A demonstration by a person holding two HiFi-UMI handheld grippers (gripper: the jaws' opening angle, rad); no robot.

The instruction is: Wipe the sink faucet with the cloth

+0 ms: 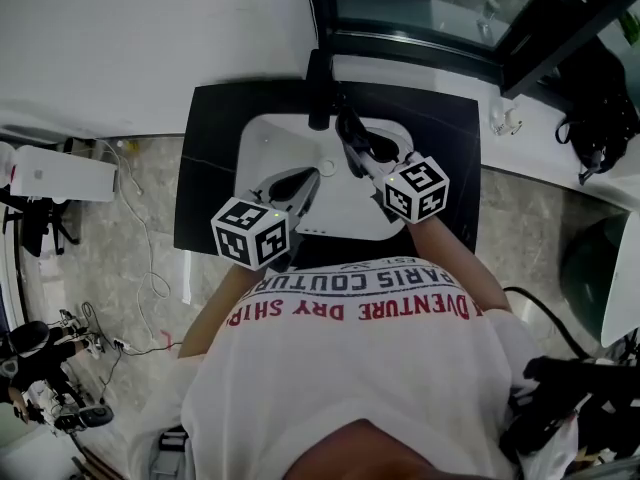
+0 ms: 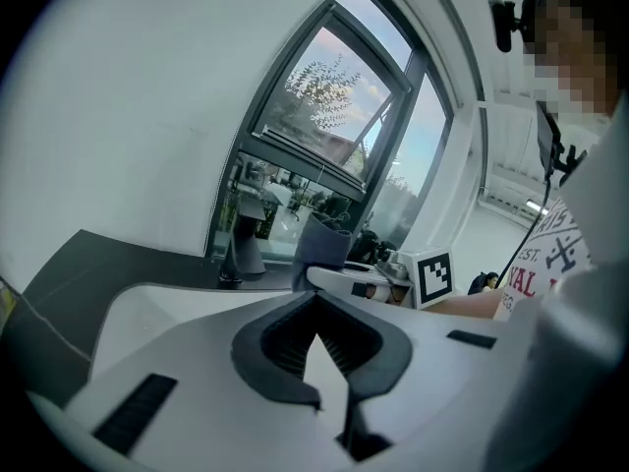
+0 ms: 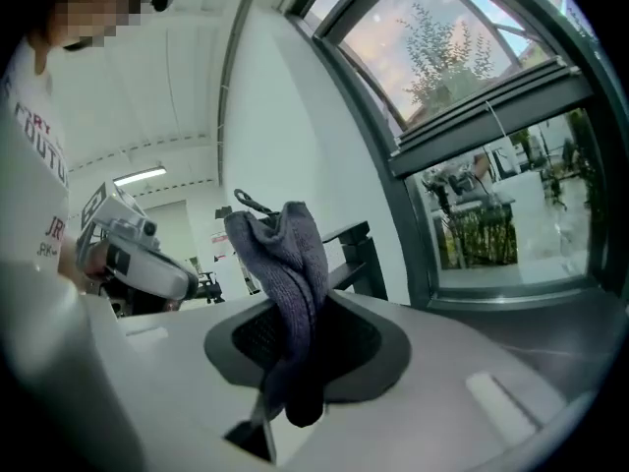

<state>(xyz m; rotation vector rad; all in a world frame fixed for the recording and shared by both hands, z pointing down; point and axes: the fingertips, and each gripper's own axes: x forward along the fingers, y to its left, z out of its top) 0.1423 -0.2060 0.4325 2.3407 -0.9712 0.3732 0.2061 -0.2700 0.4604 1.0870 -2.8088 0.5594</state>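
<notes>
1. The soft grey-blue woolly cloth (image 3: 280,254) is folded into a bunch. It sticks up out of my right gripper (image 3: 307,334), and one end hangs down in front of the dark pads.
2. The cloth is just to the right of the tall black sink faucet (image 1: 319,90), over the white sink bowl (image 1: 262,143). I cannot tell if the cloth touches the faucet.
3. My right gripper's jaws are squeezed tight on the cloth, with the cloth pinched between them.
4. My right gripper reaches in from the right of the faucet and points at it. Its black-and-white marker cube sits back by the person's wrist, farther from the faucet.
5. My left gripper (image 2: 316,334) has its jaw tips pressed together. Nothing is between them.
6. My left gripper is held over the sink bowl, in front of the faucet and a bit left of it. It is farther from the faucet than my right gripper, and it points toward the faucet.
7. The sink bowl sits in a flat black counter top (image 1: 210,168), and the faucet stands at the back edge of the bowl.
8. The person's white shirt (image 1: 400,368) has red letters that are upside down in the head view. I can read "COUTURE" and "DRY".
</notes>
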